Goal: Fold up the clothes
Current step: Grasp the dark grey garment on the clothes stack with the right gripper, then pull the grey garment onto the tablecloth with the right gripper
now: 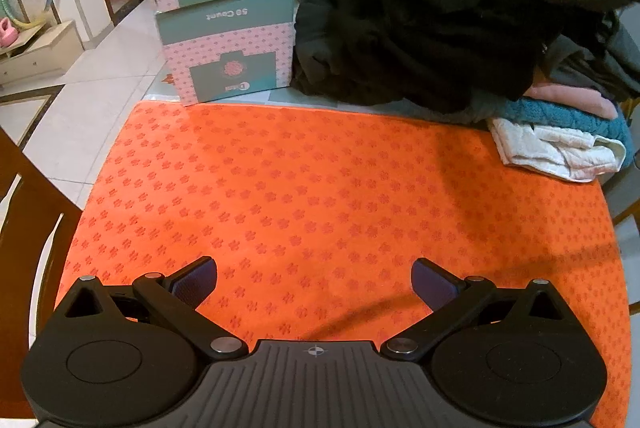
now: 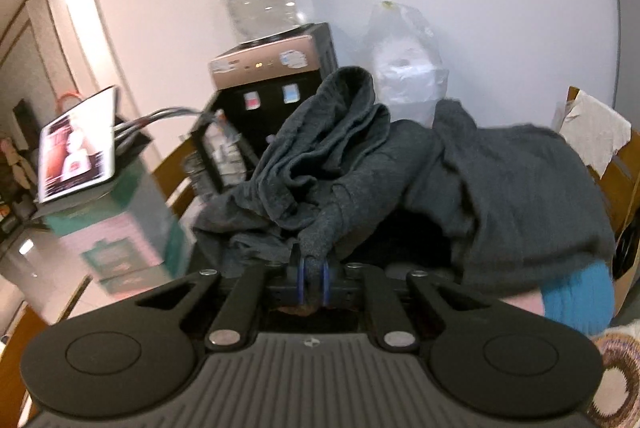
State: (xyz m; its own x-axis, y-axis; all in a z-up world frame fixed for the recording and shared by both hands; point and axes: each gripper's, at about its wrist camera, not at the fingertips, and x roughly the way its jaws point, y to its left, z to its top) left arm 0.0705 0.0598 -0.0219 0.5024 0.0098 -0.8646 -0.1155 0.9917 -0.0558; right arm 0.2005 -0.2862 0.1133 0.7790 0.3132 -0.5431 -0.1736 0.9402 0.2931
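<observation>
My right gripper [image 2: 314, 278] clenches a grey garment [image 2: 400, 164]; a thin pinch could slip. Left gripper [image 1: 314, 282] hovers released above the orange mat [image 1: 320, 196].

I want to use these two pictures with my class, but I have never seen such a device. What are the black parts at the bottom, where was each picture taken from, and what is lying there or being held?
A person holds a two-finger gripper in each hand; each carries a camera looking along its fingers. In the left camera's picture, the left gripper is open, holding nothing, above an orange patterned mat. Behind the mat lie a pile of dark clothes, folded items and two stacked boxes. In the right camera's picture, the right gripper is shut on a grey garment, in front of a water dispenser.
</observation>
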